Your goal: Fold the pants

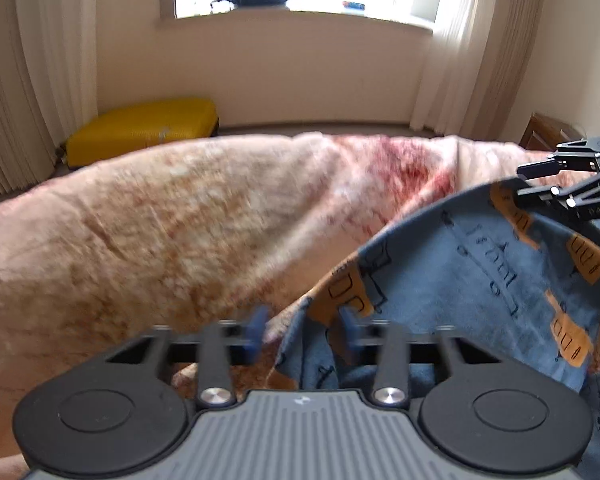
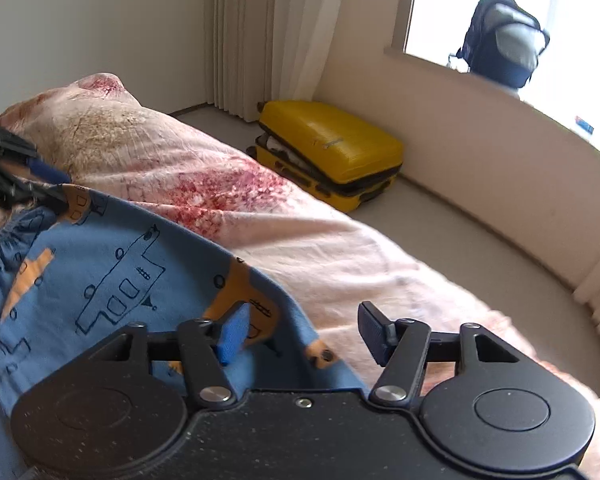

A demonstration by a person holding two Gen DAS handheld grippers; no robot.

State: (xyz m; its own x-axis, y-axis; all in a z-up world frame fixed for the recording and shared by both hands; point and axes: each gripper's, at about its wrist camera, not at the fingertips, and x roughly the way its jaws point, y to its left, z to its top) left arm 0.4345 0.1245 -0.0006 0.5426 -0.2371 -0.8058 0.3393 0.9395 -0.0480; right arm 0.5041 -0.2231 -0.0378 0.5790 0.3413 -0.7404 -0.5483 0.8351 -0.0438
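Pants (image 2: 112, 280) edge between parted right claw (image 2: 304, 332) pads, blanket (image 2: 340, 256) beyond.

Blue pants (image 2: 112, 272) with orange print; pink-red blanket (image 1: 160, 216); yellow suitcase (image 2: 332, 148).

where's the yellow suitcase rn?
The suitcase lies on the floor beyond the bed, against the wall under the window: upper middle in the right wrist view, upper left in the left.

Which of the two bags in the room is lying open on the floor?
The yellow suitcase, lying on the floor with its lid ajar; the dark backpack stands on the windowsill.
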